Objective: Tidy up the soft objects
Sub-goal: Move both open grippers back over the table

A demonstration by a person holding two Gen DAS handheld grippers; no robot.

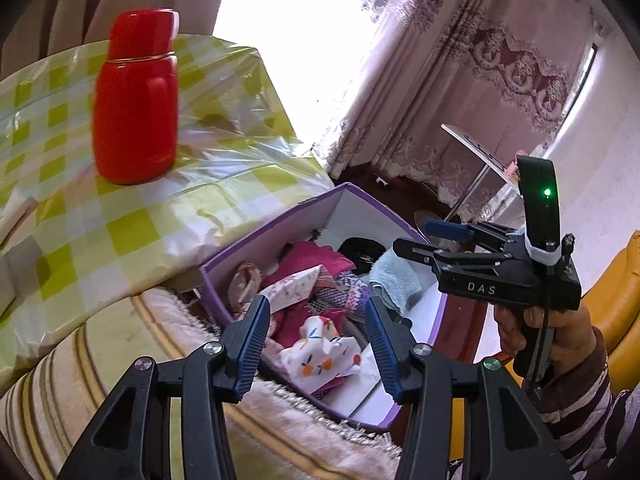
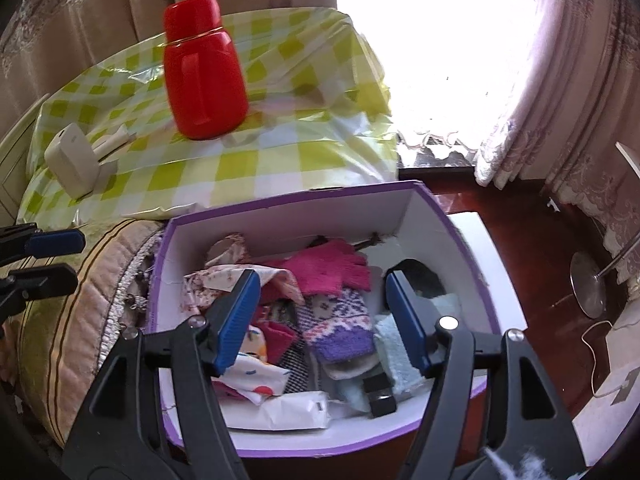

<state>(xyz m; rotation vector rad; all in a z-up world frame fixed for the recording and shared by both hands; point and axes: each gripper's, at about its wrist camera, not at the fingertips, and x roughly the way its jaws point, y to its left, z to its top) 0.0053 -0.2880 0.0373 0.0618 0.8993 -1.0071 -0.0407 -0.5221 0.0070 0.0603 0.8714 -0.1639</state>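
Blue-padded left gripper (image 1: 318,346) sits closest in the left wrist view, jaws apart with nothing between them, hanging over the purple box (image 1: 224,254) stuffed with soft bits. White fruit-print cloth (image 1: 324,354) lies right below. Right gripper (image 1: 442,240) hovers further off, empty too.

Right wrist view: right gripper (image 2: 322,322) spread wide above the purple patterned sock (image 2: 340,326) and pink glove (image 2: 330,266). All light, floppy stuff, so I'd pinch a bunched fold mid-fabric rather than an edge.
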